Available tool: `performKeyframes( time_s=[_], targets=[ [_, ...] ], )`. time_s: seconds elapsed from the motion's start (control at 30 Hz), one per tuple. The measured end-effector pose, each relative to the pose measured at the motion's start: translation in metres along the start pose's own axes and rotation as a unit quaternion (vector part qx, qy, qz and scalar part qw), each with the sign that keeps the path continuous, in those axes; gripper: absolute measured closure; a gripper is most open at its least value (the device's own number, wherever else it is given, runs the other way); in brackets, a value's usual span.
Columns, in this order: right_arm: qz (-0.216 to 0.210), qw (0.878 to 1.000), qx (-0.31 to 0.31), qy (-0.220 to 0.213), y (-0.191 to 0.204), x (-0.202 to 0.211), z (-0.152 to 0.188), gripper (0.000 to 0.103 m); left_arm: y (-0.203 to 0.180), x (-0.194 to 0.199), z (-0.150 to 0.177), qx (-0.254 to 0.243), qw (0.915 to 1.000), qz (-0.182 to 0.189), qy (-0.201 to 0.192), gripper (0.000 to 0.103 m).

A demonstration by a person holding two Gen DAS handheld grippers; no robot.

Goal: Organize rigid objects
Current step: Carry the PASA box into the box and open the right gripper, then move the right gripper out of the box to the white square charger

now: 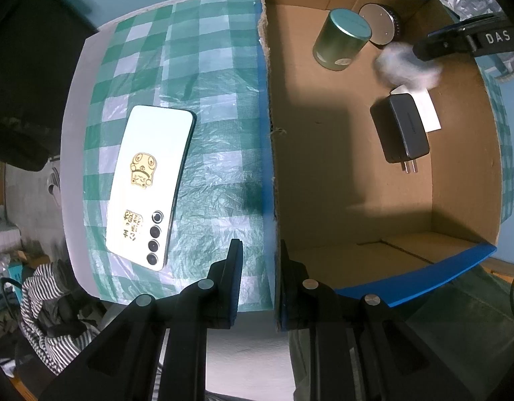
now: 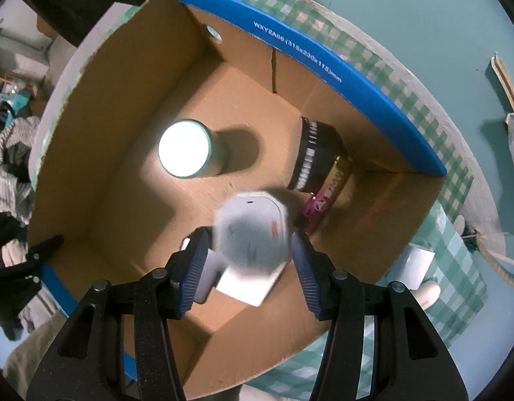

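The right gripper (image 2: pixel 248 255) pinches a blurred white object (image 2: pixel 253 230) by its sides above the cardboard box (image 2: pixel 340 77). It seems stiff and light. The left gripper (image 1: pixel 258 280) has its jaws pressed on the box wall.

Surface: table under green-checked cloth (image 1: pixel 203 77).
Left of the left gripper (image 1: pixel 257 279): white phone (image 1: pixel 150 183).
Right: cardboard box (image 1: pixel 357 180).

One phone (image 1: pixel 150 183) lies left of one cardboard box (image 1: pixel 457 173). Inside (right half of the frame): one tin (image 1: pixel 340 38), one black charger (image 1: pixel 400 130), one white card (image 1: pixel 427 110).
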State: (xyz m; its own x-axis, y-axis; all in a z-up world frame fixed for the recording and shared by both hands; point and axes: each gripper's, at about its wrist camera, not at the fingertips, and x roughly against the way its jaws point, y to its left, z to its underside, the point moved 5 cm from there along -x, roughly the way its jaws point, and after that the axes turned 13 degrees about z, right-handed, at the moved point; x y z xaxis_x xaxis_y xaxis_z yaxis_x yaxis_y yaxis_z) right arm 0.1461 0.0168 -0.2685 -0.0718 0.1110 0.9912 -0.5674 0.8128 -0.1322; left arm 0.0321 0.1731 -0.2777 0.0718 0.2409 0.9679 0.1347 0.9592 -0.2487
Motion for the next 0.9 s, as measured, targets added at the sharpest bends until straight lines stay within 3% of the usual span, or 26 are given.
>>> performKeyframes(
  time_s=[0.57,0.9],
  targets=[
    [-0.002,0.999,-0.015,-0.03,-0.014,0.03,0.009,0.048,0.006,-0.005,0.003,-0.003,1.0,-0.005,0.004,0.085],
    [0.011,0.998,-0.034,-0.055,-0.043,0.055,0.025,0.046,0.001,-0.003,0.002,-0.005,1.0,-0.005,0.0,0.085]
  ],
)
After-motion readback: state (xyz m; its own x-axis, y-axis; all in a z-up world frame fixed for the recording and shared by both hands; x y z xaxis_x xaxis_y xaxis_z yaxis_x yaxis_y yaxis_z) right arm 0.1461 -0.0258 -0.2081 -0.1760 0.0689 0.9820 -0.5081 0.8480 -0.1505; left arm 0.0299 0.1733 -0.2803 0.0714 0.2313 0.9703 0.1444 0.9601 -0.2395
